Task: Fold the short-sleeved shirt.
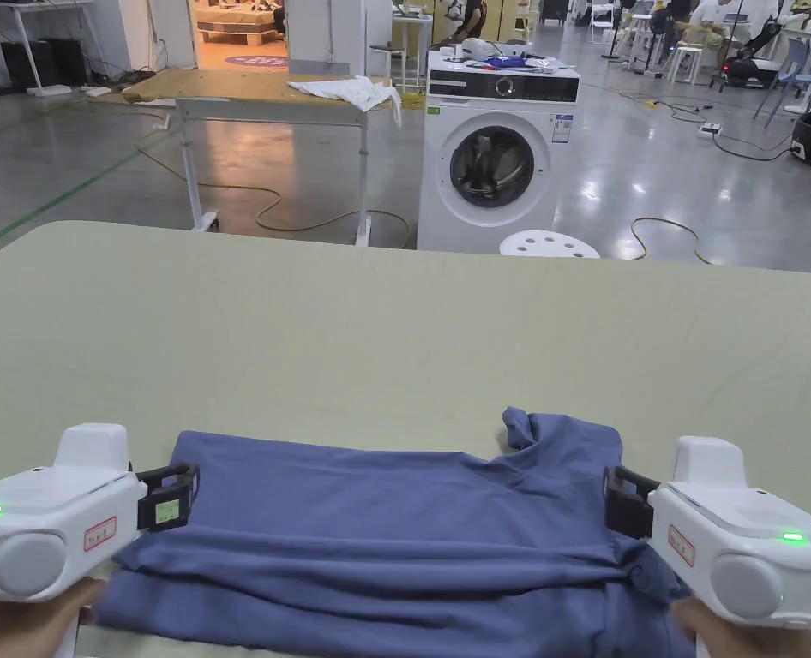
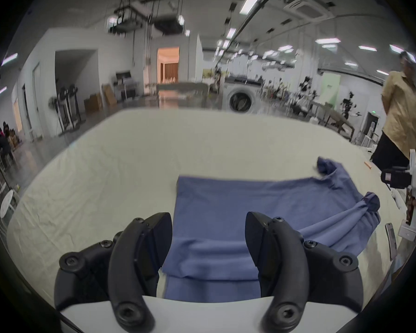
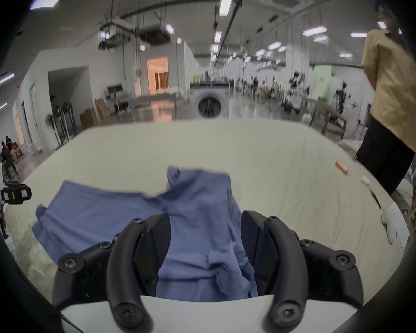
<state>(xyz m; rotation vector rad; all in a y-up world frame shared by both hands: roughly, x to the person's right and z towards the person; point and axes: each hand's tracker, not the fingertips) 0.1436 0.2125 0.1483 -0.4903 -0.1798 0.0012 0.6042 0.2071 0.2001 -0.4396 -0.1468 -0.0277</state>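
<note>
While the blue short-sleeved shirt (image 1: 395,531) is cut off at the lower frame edge, the left gripper (image 2: 208,239) and right gripper (image 3: 205,239) are seen with jaws spread, clamping nothing.

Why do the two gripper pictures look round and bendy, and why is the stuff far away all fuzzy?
Both gripper views use a fisheye lens: black corners, and the table edge curves. In the left gripper view the washing machine is smeared, while the blue shirt is sharper. In the right gripper view the shirt's far edge is fuzzy. The head view is straight and sharp, with glare on the floor.
</note>
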